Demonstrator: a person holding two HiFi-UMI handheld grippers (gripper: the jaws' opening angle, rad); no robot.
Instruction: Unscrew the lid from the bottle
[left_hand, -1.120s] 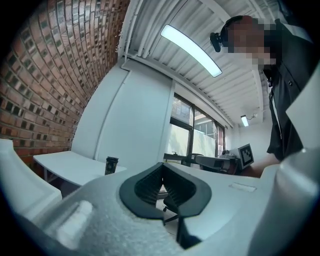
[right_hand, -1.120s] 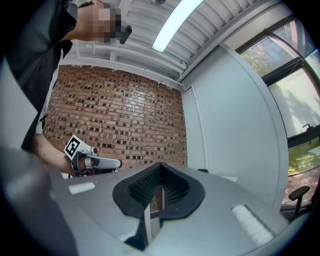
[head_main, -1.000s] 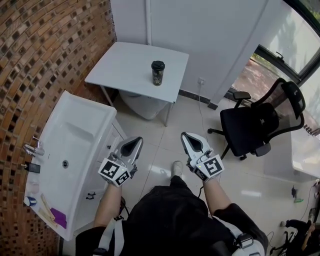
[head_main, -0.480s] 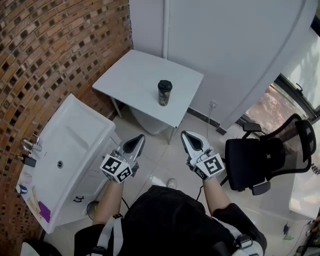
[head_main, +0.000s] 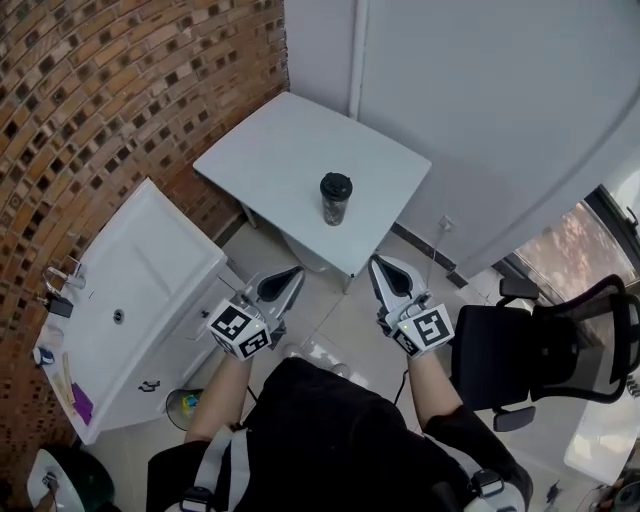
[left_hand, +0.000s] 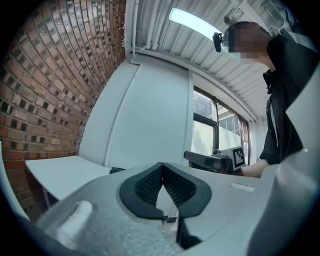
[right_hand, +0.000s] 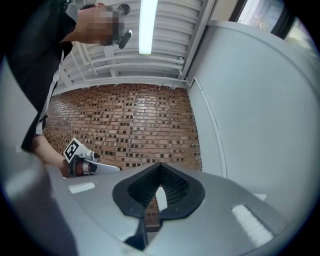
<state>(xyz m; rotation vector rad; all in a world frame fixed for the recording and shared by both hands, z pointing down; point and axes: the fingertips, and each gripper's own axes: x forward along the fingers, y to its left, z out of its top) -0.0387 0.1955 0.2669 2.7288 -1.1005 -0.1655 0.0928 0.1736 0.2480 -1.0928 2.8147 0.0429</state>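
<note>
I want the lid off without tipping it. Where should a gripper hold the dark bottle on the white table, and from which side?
Likely the body of the dark cylindrical bottle, below the black lid, coming in level from the person's side. It stands upright and alone on the white table, so its round sides are free and the lid stays clear.

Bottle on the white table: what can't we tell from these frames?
- bottle, head view: too small to read its label or contents.
- lid, head view: seen from above, so threads and tightness are hidden.
- Left gripper view: the body of the left gripper covers the bottle, save perhaps a dark sliver.
- Right gripper view: bottle out of frame; only right gripper and brick wall show.
</note>
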